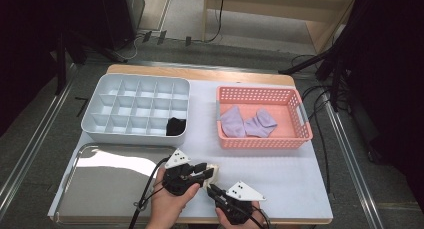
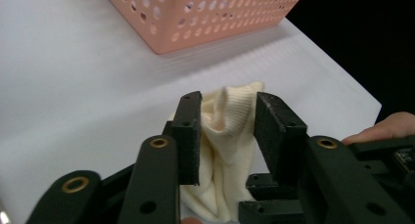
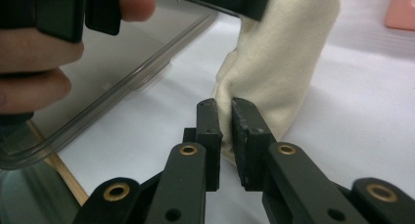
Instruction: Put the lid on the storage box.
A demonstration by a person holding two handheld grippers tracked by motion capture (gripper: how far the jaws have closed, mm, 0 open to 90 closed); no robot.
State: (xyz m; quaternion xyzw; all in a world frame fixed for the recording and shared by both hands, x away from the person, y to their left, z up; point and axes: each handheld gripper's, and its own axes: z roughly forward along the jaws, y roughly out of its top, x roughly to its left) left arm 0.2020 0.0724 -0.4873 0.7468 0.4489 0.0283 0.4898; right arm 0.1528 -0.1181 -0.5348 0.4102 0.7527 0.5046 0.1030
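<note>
Cream knit, a sock [image 1: 212, 170], is seen from the high view at the table's near edge, just right of the steel tray [image 1: 100, 189], between the left gripper [image 1: 204, 171] and right gripper [image 1: 212, 188].

From the left gripper view, the sock [image 2: 230, 136] is seen standing between parted jaws, the pads not pressing it; its long axis runs away toward the pink basket [image 2: 205, 13].

From the right gripper view, the sock's [image 3: 279, 72] lower edge is pinched by nearly closed jaws, with the cloth rising up and away from them.
</note>
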